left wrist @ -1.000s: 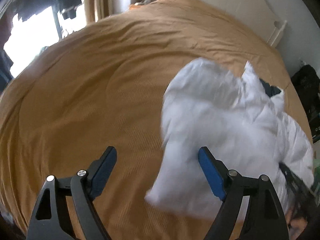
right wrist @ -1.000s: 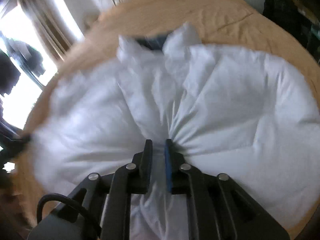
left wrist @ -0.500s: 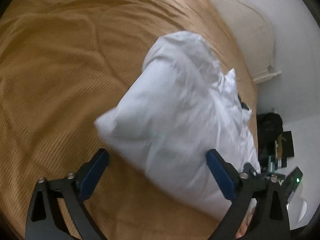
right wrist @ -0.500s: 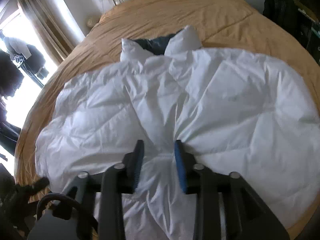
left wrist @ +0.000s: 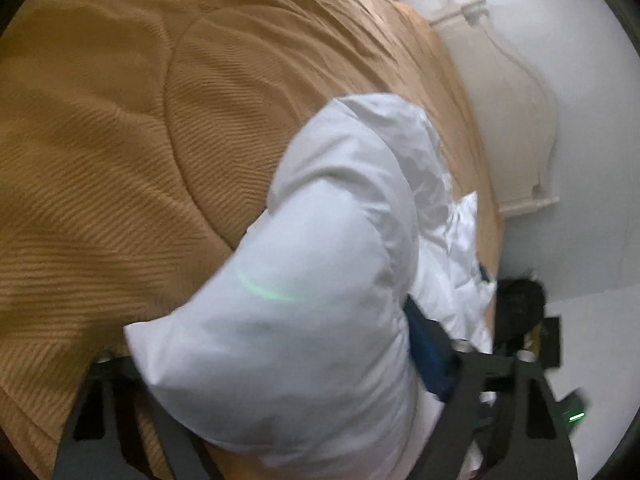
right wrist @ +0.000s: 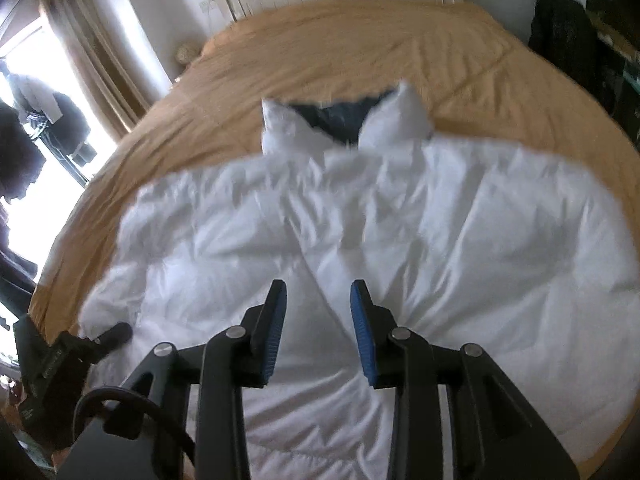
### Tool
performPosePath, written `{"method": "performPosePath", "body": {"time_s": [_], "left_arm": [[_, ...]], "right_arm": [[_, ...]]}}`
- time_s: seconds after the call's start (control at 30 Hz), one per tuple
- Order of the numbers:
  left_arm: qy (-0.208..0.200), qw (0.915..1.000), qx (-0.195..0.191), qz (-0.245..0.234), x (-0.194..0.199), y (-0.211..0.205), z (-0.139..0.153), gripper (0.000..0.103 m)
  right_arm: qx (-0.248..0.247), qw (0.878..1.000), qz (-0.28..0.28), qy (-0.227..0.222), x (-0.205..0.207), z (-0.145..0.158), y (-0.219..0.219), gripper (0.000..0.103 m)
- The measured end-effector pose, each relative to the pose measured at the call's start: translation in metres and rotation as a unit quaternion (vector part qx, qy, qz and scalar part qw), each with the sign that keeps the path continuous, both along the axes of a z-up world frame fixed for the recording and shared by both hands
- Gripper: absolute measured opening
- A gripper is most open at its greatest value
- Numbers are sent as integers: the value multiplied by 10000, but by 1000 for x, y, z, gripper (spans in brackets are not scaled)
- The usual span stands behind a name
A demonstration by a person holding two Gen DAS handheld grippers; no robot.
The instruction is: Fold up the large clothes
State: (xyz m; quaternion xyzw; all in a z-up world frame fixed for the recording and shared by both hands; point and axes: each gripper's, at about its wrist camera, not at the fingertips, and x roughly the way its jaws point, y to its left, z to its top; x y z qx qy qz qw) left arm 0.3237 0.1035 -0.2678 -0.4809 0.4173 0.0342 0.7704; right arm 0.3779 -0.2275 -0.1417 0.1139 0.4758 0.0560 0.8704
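Note:
A white puffy jacket [right wrist: 440,220] lies spread on the tan bedspread [right wrist: 340,48], its collar with dark lining [right wrist: 340,116] at the far end. My right gripper [right wrist: 319,286] hovers over the jacket's middle, open, its blue pads apart and holding nothing. In the left wrist view a puffy end of the jacket [left wrist: 360,168] bulges between the jaws of my left gripper [left wrist: 264,340], which are closing on it. The right blue pad [left wrist: 424,344] presses into the cloth; the left finger is hidden under it. The left gripper also shows at the jacket's left edge [right wrist: 116,334].
The bedspread [left wrist: 120,120] stretches wide to the left of the jacket. A white headboard [left wrist: 512,100] stands at the bed's far end. Dark clothes [right wrist: 560,32] are piled beside the bed on the right. A bright window and curtain [right wrist: 92,60] are at left.
My left gripper dropped and rolled, and its jaws came in around the jacket's puffy end. My right gripper let go of the pinched cloth, opened and lifted a little.

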Motion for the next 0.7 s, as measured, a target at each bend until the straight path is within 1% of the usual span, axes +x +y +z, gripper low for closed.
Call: {"method": "performPosePath", "body": {"time_s": [0.03,0.07,0.1,0.13,0.17,0.23,0.33,0.37,0.47,0.5,0.53,0.57,0.6,0.63,0.67,0.7], "left_arm": [[-53,10000,-75,-14,1,1,-1,58],[-118,9998,-125,-52,2,1,-2,49],[-145,9998,-88,-86,3,-1,0,44],[-190,9997,-17,-118,2,-2,4,34],[-284,9995,95,-131,0,-4,12,28],[-379,9991,137,-90,-9,-2,21,24],[-494,9987,-138,-3,-21,2,31,21],[-559,9984,-128,7,-29,4,38,21],[-705,9969,347,98,-52,18,58,21],[-689,9964,478,116,-54,25,59,21],[-627,9967,489,165,-54,32,55,21],[-516,9978,389,160,-56,43,49,21],[-436,9985,269,172,-56,47,40,21],[-372,9989,219,186,-57,49,36,21],[-362,9988,292,129,-57,50,36,21],[-387,9985,380,66,-56,49,38,21]], "right_arm": [[-10,9999,-26,116,0,-11,1,32],[-37,9999,-44,87,-2,-18,1,32],[-98,9999,-18,14,-4,-22,2,32],[-190,9998,18,-5,-5,-24,4,32],[-339,9994,75,-17,-6,-24,8,32],[-378,9992,121,3,-8,-17,10,32],[110,9999,80,-63,-18,0,3,32],[211,9997,44,-110,-24,7,1,32],[482,9988,17,-123,-41,14,-1,32],[458,9989,2,-75,-43,11,0,32],[332,9994,-7,32,-45,2,2,32],[268,9995,8,147,-45,-8,3,28],[325,9990,128,263,-44,-24,6,23],[290,9988,239,325,-43,-36,12,22],[129,9991,255,310,-43,-39,16,21],[-104,9991,303,283,-43,-34,23,16]]}}
